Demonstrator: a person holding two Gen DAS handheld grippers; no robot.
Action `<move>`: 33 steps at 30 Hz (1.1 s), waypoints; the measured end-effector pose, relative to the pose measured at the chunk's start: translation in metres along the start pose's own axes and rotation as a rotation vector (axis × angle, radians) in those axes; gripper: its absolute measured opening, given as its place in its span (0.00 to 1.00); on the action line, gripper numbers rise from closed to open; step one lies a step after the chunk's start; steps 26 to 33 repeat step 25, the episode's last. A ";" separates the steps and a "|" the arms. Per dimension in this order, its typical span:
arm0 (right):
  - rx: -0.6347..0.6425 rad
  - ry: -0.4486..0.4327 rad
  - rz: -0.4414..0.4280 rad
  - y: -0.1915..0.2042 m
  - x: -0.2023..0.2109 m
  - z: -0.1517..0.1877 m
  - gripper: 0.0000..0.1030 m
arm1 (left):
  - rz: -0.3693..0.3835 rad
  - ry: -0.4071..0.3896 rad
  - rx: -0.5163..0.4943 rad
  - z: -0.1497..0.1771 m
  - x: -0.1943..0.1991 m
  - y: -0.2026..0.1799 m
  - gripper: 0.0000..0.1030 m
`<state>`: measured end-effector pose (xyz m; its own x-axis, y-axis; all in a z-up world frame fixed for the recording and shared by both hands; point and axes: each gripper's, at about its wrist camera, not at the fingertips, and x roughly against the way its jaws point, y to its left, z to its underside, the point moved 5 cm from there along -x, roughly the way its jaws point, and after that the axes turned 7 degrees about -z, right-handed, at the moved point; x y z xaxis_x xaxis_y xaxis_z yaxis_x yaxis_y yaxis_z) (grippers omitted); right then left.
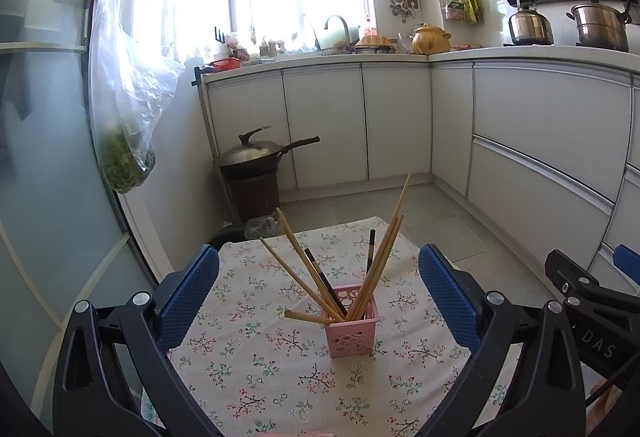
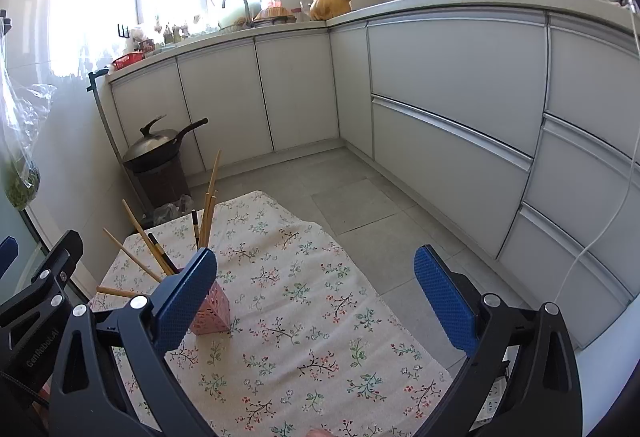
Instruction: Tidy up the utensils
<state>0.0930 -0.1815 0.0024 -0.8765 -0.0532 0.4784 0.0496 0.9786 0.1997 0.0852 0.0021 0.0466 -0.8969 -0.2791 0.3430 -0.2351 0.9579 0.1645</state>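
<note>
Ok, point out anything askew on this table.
One chopstick sticks out almost level to the left of the pink holder, while the others stand steeply in it. Both grippers, left and right, are open and empty.

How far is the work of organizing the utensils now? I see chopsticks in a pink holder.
Done: most chopsticks stand in the pink holder on the floral cloth. In hand: nothing; the left gripper and right gripper are both open and empty. Left: one chopstick lies almost flat across the holder's rim instead of standing inside, so it probably needs seating. No other loose utensils show on the cloth.
</note>
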 end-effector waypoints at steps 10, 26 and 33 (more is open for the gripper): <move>0.000 -0.001 0.002 0.000 0.000 -0.001 0.93 | 0.012 -0.026 -0.016 -0.002 0.002 -0.001 0.90; -0.006 0.005 0.005 -0.003 -0.002 0.000 0.93 | 0.022 -0.005 0.003 -0.002 -0.001 0.002 0.93; -0.006 0.005 0.005 -0.003 -0.002 0.000 0.93 | 0.022 -0.005 0.003 -0.002 -0.001 0.002 0.93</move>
